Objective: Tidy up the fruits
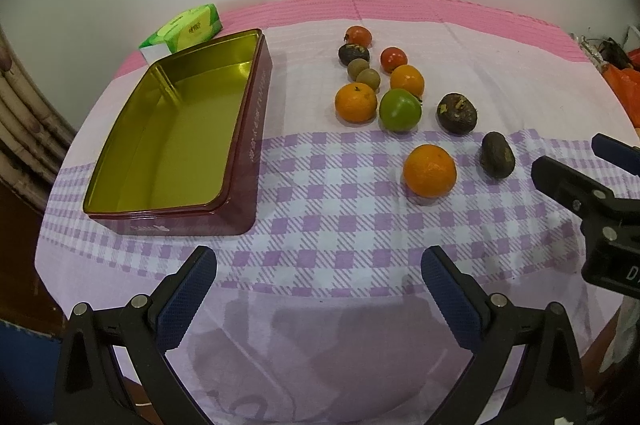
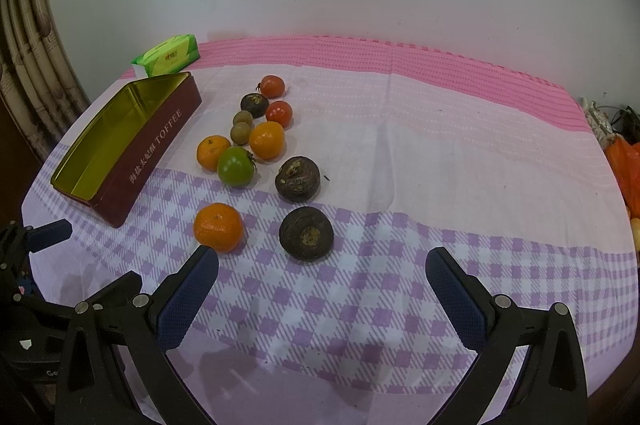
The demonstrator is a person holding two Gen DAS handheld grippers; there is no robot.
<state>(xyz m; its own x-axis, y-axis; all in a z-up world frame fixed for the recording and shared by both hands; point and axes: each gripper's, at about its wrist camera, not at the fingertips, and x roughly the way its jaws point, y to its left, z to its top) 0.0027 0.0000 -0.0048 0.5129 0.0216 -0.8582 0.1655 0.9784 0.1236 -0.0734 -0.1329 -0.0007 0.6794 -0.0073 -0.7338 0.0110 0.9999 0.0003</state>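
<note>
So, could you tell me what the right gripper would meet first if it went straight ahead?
Probably the nearest dark fruit, which sits between the open right gripper's fingers' line; the near orange lies just left. Depth is uncertain.

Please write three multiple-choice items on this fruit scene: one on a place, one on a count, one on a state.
1. Where does the green tissue pack lie?
A. inside the tin
B. behind the tin, by the wall
C. among the fruits

2. How many orange mandarins are on the cloth?
A. one
B. three
C. five

3. What is the state of the toffee tin?
A. open and empty
B. lidded
C. full of fruit

Answers:
1. B, the pack sits past the tin's far end.
2. B, one near mandarin and two in the cluster.
3. A, its bare gold floor shows; both the left tool and right tool are open, holding nothing.
</note>
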